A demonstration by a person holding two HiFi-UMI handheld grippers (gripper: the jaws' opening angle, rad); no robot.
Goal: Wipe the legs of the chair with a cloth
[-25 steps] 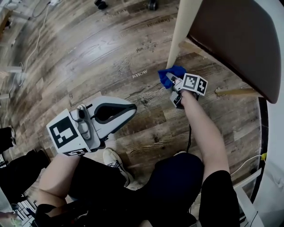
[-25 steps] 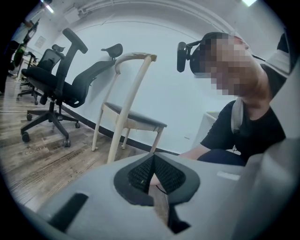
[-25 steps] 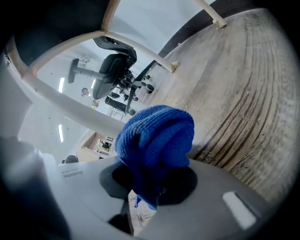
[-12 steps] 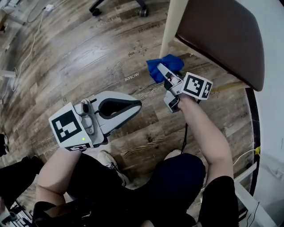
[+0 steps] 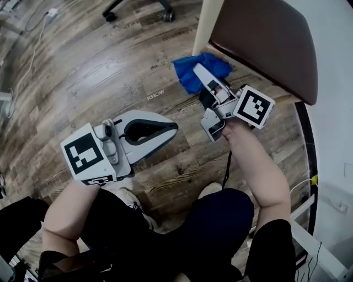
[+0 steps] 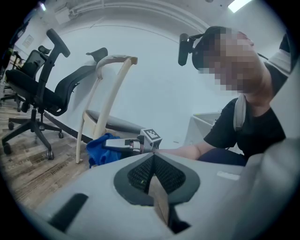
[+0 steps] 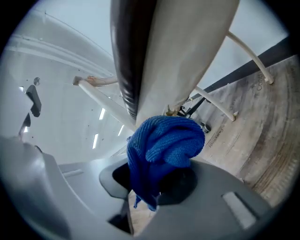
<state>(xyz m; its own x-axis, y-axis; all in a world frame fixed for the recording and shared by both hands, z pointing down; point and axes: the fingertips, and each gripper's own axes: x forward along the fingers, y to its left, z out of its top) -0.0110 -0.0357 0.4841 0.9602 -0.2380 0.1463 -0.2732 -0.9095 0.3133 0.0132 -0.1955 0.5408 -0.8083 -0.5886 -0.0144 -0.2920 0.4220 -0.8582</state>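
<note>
A blue cloth (image 5: 199, 70) is bunched in my right gripper (image 5: 198, 72), which is shut on it just below the chair's brown seat (image 5: 265, 38). In the right gripper view the blue cloth (image 7: 161, 147) sits close against the cream chair leg (image 7: 187, 51); whether it touches is unclear. That cream leg (image 5: 203, 27) rises at the top of the head view. My left gripper (image 5: 165, 129) hangs lower left over the floor, shut and holding nothing. From the left gripper view I see the chair (image 6: 105, 98), the blue cloth (image 6: 101, 150) and my right gripper (image 6: 123, 145) across from me.
Wood plank floor (image 5: 99, 71) spreads all around. A black office chair (image 6: 37, 89) stands at the left, its wheeled base (image 5: 138, 8) at the top of the head view. Cables (image 5: 27, 49) run along the far left. My knees and a shoe (image 5: 121, 187) lie below the grippers.
My right gripper has risen with the cloth up along the chair leg towards the seat. The left gripper has barely moved.
</note>
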